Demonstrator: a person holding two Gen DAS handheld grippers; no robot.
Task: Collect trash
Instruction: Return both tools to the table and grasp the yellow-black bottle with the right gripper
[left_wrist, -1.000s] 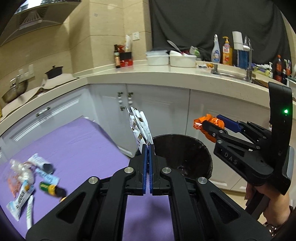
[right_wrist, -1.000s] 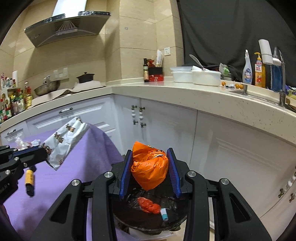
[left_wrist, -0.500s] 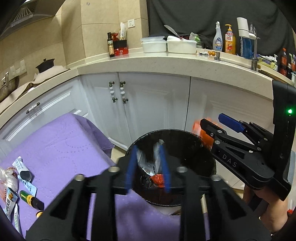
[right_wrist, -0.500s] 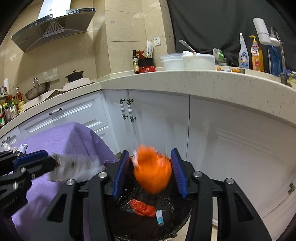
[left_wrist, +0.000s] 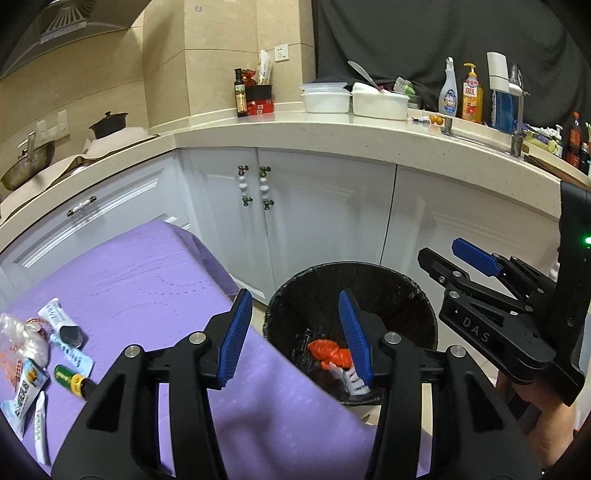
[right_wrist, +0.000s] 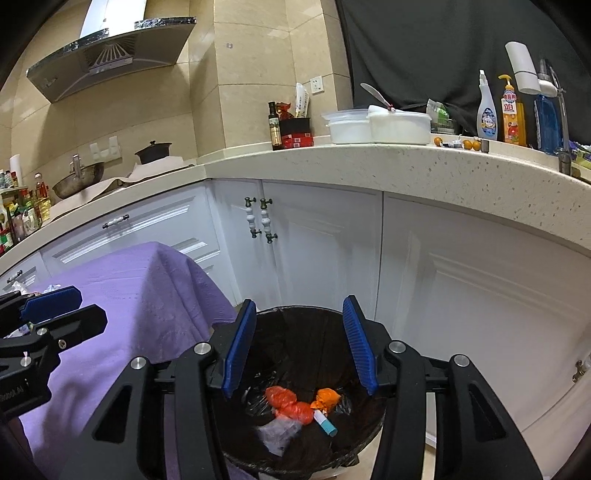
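While both my grippers hang over the black-lined bin (right_wrist: 314, 435), neither one has anything between its blue pads. My left gripper (left_wrist: 295, 339) has just been opening; its jaws now stand partly apart, with only the purple cloth's edge and the bin's mouth showing in the gap. My right gripper (right_wrist: 299, 343) also stands partly apart and empty, pointed down into the bin. It opened further a moment ago and has since held at that width.

Down in the bin lie a crumpled red-orange bag (right_wrist: 290, 404), a smaller orange wad (right_wrist: 327, 398) just beside it, a little white-and-teal tube (right_wrist: 325, 422) touching the wad, and a blurred pale wrapper (right_wrist: 277, 434) nearer me. From the left view I see the red-orange bag and a white printed wrapper (left_wrist: 351, 380) partly hidden behind my right-hand pad.

More trash sits on the purple cloth (left_wrist: 147, 280) to the left, well apart from the bin: a white tube with a dark cap (left_wrist: 61, 321), a green-and-yellow tube (left_wrist: 70, 378), a clear crumpled bag (left_wrist: 24, 338), a printed sachet (left_wrist: 27, 386) and a thin white tube (left_wrist: 40, 424) at the edge.

The bin stands on the floor against the white cupboards (right_wrist: 317, 251), just beside the cloth's hanging corner. My hand (left_wrist: 539, 424) shows under the right gripper's handle.
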